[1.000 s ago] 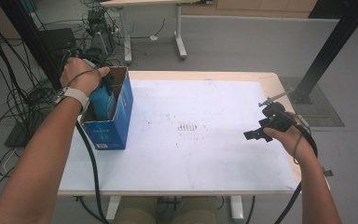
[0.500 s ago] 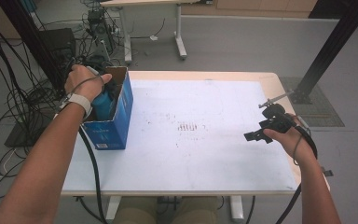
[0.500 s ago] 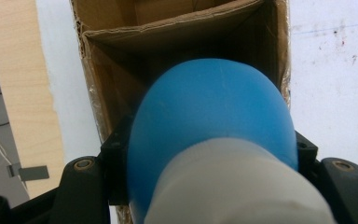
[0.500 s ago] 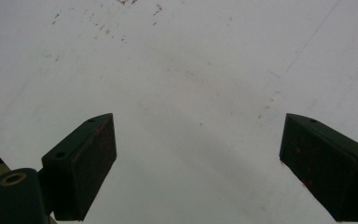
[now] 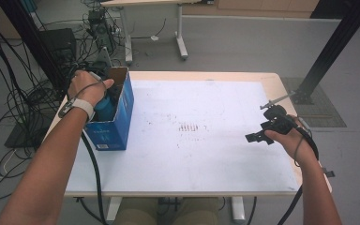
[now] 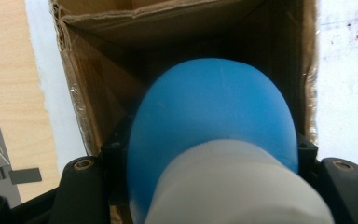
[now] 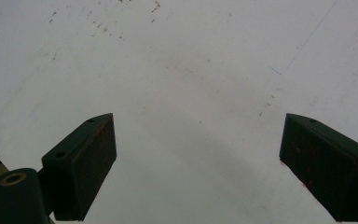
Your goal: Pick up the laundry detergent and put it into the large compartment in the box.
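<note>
**Bottle held over the open box**

A blue bottle [image 6: 214,126] with a white cap is clenched in the left tool [image 5: 104,101], base first, its long axis running straight down into the open cardboard box [image 5: 122,117] at the left edge of the bench [image 5: 206,154]. The bottle's base is seen already between the brown inner walls, with the box floor directly ahead. The coming move is judged to be a straight descent along that axis. The right tool [image 7: 198,168] is held released, jaws wide apart, above bare bench surface well apart from the box, so the left hand [image 5: 86,86] is plainly the nearer.
</note>
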`<state>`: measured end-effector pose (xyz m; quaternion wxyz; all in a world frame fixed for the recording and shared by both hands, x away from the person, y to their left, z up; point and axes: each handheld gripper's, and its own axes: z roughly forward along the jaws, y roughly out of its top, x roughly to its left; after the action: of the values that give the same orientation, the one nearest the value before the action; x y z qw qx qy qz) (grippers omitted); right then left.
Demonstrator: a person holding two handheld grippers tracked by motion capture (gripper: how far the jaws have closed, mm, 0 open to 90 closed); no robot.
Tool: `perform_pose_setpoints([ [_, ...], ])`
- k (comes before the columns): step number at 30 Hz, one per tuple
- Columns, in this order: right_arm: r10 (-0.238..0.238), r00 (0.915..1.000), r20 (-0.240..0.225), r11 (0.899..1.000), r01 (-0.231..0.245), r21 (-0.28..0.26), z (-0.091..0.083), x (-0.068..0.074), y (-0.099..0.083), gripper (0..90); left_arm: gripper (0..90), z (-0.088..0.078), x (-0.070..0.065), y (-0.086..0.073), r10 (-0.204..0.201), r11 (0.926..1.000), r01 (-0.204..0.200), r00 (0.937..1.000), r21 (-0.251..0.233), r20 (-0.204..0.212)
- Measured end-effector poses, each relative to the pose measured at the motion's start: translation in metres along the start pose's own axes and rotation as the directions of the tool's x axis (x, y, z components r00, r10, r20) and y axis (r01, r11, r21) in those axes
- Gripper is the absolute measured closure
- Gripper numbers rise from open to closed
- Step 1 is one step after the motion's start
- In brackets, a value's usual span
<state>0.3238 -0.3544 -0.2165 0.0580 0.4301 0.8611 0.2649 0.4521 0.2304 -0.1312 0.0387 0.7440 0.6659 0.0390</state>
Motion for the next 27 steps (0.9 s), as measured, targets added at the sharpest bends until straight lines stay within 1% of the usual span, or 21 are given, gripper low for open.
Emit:
perform_pose_setpoints([
  [1, 0.000, 1.0000, -0.001, 1.000, 0.000, -0.001, 0.000, 0.000, 0.000, 10.7, 38.0, 0.001, 0.000, -0.001, 0.000, 1.0000, 0.000, 1.0000, -0.004, -0.001],
  [4, 0.001, 1.0000, -0.002, 1.000, -0.001, -0.001, 0.000, 0.000, -0.001, 10.7, 38.0, 0.004, 0.001, 0.000, 0.005, 1.0000, -0.005, 1.0000, 0.004, -0.005],
  [9, -0.001, 1.0000, -0.002, 1.000, 0.001, 0.000, 0.000, 0.000, -0.001, 10.7, 38.0, 0.008, 0.001, -0.002, 0.005, 1.0000, -0.005, 1.0000, 0.004, -0.001],
  [10, 0.002, 1.0000, -0.002, 1.000, -0.002, -0.001, 0.000, 0.000, -0.001, 10.7, 38.0, 0.010, 0.001, -0.001, 0.011, 0.9999, -0.011, 0.9999, 0.012, -0.001],
  [19, 0.004, 1.0000, -0.003, 1.000, -0.004, 0.002, 0.002, -0.001, -0.003, 10.7, 38.0, 0.021, 0.000, 0.000, 0.019, 0.9995, -0.019, 0.9998, 0.026, -0.007],
  [22, 0.005, 1.0000, -0.003, 1.000, -0.005, 0.003, 0.002, -0.001, -0.003, 10.7, 38.0, 0.021, -0.001, -0.001, 0.021, 0.9996, -0.021, 0.9997, 0.017, -0.009],
  [27, 0.004, 1.0000, -0.003, 1.000, -0.004, 0.000, 0.002, -0.001, -0.004, 10.7, 37.9, 0.022, 0.000, -0.001, 0.021, 0.9996, -0.021, 0.9998, 0.019, -0.006],
])
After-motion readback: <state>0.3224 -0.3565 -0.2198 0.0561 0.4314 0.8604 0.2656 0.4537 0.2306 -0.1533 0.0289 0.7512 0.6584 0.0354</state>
